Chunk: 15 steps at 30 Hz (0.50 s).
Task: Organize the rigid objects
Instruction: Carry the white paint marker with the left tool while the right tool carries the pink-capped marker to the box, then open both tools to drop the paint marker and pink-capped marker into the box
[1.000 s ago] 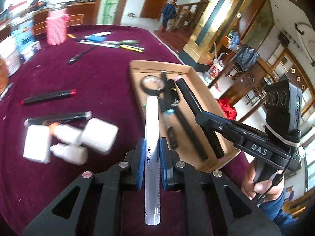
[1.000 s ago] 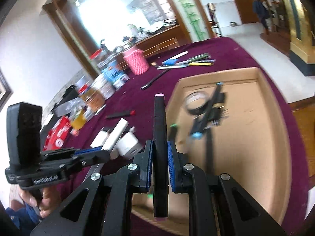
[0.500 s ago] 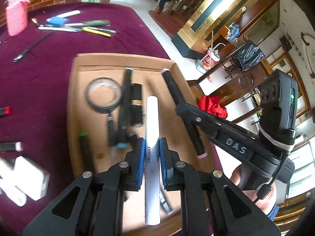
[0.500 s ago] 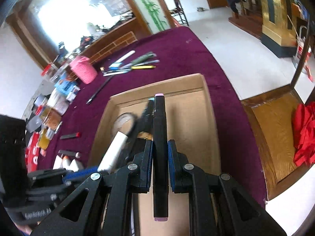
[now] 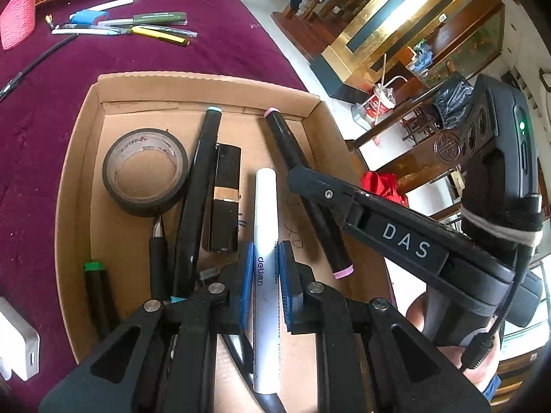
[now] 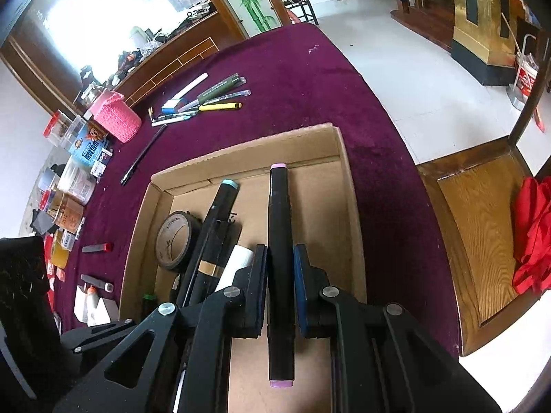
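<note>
My left gripper [image 5: 264, 268] is shut on a white marker [image 5: 265, 206], held lengthwise over the cardboard tray [image 5: 82, 158]. My right gripper [image 6: 279, 268] is shut on a black marker with pink ends [image 6: 279, 227], also above the tray [image 6: 351, 206]; that same marker [image 5: 303, 186] and the right gripper's finger [image 5: 320, 186] show at the right in the left wrist view. Inside the tray lie a roll of dark tape [image 5: 146, 172], a black marker with a teal cap [image 5: 199, 179], a black and gold tube [image 5: 224, 199], a green-capped marker [image 5: 98, 289] and a pen [image 5: 158, 254].
The tray sits on a maroon tablecloth [image 5: 41, 110]. Several pens [image 5: 137, 27] and a pink knitted holder [image 6: 117, 117] lie farther back. White blocks [image 5: 17, 340] rest at the left, jars and boxes [image 6: 69, 189] along the table's far side. A wooden chair [image 6: 482, 234] with red cloth stands beyond the table edge.
Both grippers have travelled from over the tablecloth to above the tray and come lower, each still holding its marker. The loose white blocks have slid out to the left edge of the left view.
</note>
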Tool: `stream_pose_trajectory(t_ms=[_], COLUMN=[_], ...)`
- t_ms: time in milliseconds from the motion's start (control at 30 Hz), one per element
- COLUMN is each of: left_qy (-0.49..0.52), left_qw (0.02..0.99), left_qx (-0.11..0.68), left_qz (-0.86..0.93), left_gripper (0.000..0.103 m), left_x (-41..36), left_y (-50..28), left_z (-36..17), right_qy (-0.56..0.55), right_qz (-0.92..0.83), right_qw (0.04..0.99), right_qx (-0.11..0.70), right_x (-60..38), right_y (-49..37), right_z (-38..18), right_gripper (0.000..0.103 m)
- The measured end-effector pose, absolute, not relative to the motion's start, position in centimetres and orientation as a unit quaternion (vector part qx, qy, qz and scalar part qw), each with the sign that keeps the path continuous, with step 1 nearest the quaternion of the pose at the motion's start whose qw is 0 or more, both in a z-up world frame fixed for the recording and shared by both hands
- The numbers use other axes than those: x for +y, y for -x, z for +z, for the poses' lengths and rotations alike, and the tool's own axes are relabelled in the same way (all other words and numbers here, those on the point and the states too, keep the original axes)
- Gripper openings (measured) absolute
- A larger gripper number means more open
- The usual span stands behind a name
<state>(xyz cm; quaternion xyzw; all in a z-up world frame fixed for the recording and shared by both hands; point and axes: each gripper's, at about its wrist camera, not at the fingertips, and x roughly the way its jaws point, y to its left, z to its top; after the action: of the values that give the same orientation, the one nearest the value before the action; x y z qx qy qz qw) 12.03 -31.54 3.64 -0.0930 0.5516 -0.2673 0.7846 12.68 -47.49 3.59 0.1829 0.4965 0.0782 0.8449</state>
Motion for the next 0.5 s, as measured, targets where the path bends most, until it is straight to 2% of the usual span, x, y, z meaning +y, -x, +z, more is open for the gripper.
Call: stream_pose_trajectory(t_ms=[500], left_qy=[0.114], left_qw=[0.788], left_qx=[0.547], left_qz=[-0.258], left_gripper=[0.012], left_x=[-31.6], left_y=[-11.3], left_z=[3.3], right_qy=[-0.152], right_qz=[0.061], right_qw=[0.842], right_qx=[0.515], right_x=[-46.3], right_y=[-14.0], right_z=[3.0], right_gripper=[0.013])
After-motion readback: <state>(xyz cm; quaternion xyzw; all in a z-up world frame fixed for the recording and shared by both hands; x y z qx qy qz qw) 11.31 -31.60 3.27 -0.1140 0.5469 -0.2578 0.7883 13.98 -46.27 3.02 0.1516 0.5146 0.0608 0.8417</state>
